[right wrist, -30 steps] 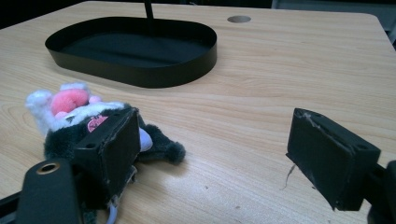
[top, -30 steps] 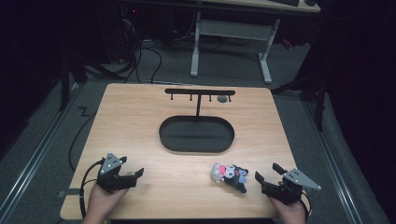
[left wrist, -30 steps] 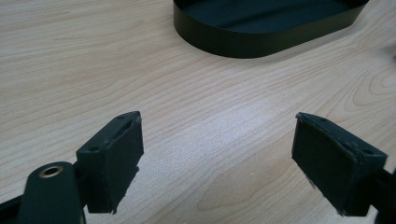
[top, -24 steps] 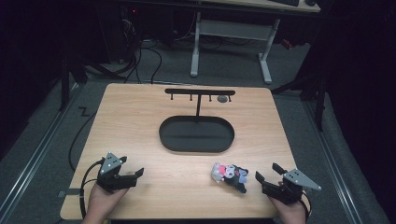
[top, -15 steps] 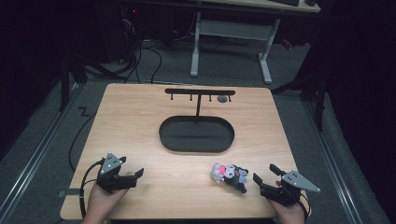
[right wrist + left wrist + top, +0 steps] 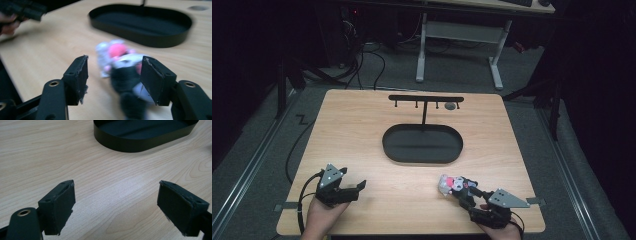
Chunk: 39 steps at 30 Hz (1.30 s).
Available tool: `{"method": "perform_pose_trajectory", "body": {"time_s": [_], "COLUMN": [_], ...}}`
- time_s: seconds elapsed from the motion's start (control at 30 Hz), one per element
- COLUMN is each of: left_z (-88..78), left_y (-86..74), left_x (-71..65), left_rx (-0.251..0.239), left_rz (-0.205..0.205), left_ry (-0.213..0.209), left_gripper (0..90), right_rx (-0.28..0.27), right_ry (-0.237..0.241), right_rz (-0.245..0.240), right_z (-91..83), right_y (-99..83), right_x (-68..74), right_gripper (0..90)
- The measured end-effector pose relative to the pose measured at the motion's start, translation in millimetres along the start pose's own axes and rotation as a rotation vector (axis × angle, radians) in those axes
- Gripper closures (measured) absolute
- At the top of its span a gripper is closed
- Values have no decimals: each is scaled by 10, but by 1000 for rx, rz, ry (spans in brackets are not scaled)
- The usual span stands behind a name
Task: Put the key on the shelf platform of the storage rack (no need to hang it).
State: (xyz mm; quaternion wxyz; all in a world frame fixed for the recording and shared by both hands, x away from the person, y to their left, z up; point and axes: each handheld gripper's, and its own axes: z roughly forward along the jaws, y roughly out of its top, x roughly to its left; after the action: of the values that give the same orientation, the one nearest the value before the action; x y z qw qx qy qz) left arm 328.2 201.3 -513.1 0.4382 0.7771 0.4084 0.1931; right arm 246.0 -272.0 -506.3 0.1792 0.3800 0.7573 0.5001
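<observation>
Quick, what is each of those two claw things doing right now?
Left gripper: open, nothing between its jaws.
Right gripper: open, jaws just been closing around the small pink, white and black toy, not yet pressing on it.

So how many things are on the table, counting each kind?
Black oval trays: 1
Black stands with hooks: 1
Small pink, white and black toys, blurred in the right gripper view: 1
Grippers: 2, the left gripper and the right gripper
Total: 5
</observation>
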Motion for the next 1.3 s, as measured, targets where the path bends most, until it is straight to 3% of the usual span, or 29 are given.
{"method": "perform_pose_trajectory", "body": {"time_s": [0.2, 0.3, 0.4, 0.6, 0.77, 1.3], "left_z": [-20, -29, -53, -130, -189, -444], "left_y": [0, -4, -6, -27, -98, -238], "left_x": [5, 9, 12, 46, 94, 157], "left_rx": [-14, -17, -24, -42, -8, -12], "left_rz": [0, -1, 3, -15, -21, -46], "left_ry": [3, 5, 14, 26, 34, 90], "left_gripper": [155, 156, 156, 159, 159, 166], "right_rx": [92, 134, 142, 140, 150, 166], "right_ry": [101, 113, 102, 20, -45, -170], "right_rz": [-16, -18, -15, 16, 44, 84], "right_z": [195, 264, 271, 266, 273, 385], "right_y": [-23, -38, -34, -15, 10, 87], "right_x": [148, 165, 160, 38, -89, -484], "right_gripper": [408, 400, 400, 406, 394, 344]}}
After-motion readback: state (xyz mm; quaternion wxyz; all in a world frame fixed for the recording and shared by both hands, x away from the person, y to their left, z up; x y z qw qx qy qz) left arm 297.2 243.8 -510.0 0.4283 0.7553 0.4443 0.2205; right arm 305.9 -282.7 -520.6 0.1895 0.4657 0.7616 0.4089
